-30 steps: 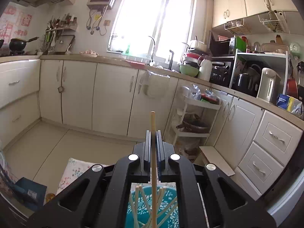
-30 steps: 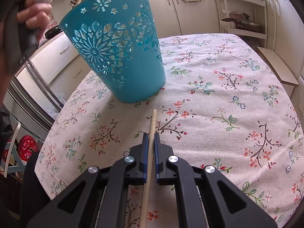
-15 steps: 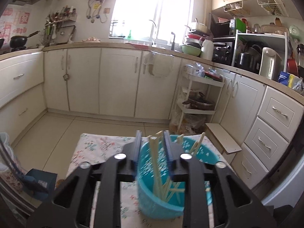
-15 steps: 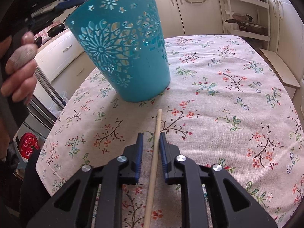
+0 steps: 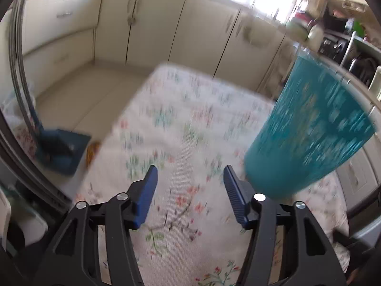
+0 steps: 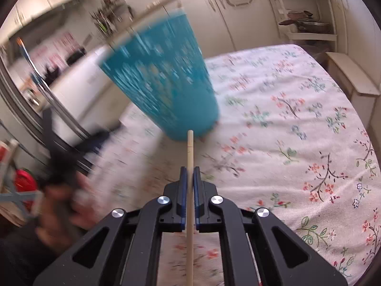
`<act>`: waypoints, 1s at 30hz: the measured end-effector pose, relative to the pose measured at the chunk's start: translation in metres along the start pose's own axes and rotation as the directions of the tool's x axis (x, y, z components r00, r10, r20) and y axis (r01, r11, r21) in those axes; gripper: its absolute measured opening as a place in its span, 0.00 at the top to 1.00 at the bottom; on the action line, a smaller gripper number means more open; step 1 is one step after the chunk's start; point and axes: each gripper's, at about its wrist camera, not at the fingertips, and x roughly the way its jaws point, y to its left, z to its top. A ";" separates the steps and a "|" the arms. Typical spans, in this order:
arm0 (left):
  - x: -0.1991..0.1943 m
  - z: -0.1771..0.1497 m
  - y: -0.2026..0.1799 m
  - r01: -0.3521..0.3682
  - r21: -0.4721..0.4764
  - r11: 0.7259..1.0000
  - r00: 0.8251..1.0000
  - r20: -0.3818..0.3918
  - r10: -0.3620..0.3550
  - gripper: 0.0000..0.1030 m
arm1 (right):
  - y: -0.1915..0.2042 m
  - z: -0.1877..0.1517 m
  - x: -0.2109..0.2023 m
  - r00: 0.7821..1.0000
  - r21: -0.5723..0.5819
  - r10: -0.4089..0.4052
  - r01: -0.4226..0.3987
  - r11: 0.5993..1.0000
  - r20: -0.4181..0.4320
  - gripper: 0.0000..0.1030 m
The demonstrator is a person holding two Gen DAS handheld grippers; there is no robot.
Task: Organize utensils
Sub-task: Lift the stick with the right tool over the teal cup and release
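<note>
A teal cut-out basket (image 6: 164, 83) stands on the floral tablecloth (image 6: 297, 124), blurred by motion. It also shows in the left wrist view (image 5: 309, 131), to the right of my left gripper (image 5: 190, 176), which is open and empty above the cloth. My right gripper (image 6: 189, 174) is shut on a wooden chopstick (image 6: 189, 152), whose tip points at the basket's base. The left gripper and the hand holding it show blurred at the left of the right wrist view (image 6: 69, 159). The basket's inside is hidden.
Cream kitchen cabinets (image 5: 154, 23) line the far wall. A white shelf rack (image 6: 307, 14) and a low wooden step (image 6: 352, 81) stand past the table's right edge. A blue dustpan (image 5: 59, 152) lies on the floor at the left.
My left gripper let its chopstick go into the basket, opened wide and dropped down to the basket's left. My right gripper shut on the chopstick and lifted it.
</note>
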 end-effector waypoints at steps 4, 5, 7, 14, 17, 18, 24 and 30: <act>-0.004 -0.002 -0.009 0.003 0.039 0.999 0.999 0.036 -0.004 0.37 | 0.016 0.040 -0.041 0.966 0.058 0.226 -0.235 0.970 0.127 0.94; -0.002 -0.002 -0.009 0.000 0.044 0.999 1.000 0.027 -0.002 0.36 | 0.024 0.054 -0.049 0.954 0.038 0.253 -0.262 0.964 0.162 0.94; 0.003 -0.003 -0.010 -0.009 0.053 0.999 1.000 0.006 0.008 0.33 | 0.040 0.080 -0.057 0.933 -0.011 0.287 -0.292 0.956 0.216 0.94; 0.007 0.001 -0.018 -0.021 0.079 0.997 1.000 -0.021 0.023 0.29 | 0.075 0.159 -0.046 0.877 -0.079 0.222 -0.208 0.975 0.426 0.94; 0.007 0.002 -0.020 -0.024 0.086 0.996 0.999 -0.026 0.027 0.28 | 0.080 0.177 -0.021 0.854 -0.060 0.072 -0.047 0.997 0.516 0.94; 0.008 0.003 -0.020 -0.024 0.087 0.996 0.999 -0.027 0.026 0.28 | 0.080 0.177 -0.017 0.845 -0.061 0.036 -0.004 0.998 0.534 0.94; 0.008 0.002 -0.020 -0.018 0.085 0.996 0.999 -0.032 0.021 0.26 | 0.080 0.155 0.036 0.849 -0.085 -0.130 0.201 0.976 0.512 0.94; 0.010 0.002 -0.022 -0.023 0.088 0.996 0.999 -0.039 0.027 0.25 | 0.087 0.119 0.047 0.883 -0.198 -0.119 0.229 0.953 0.454 0.94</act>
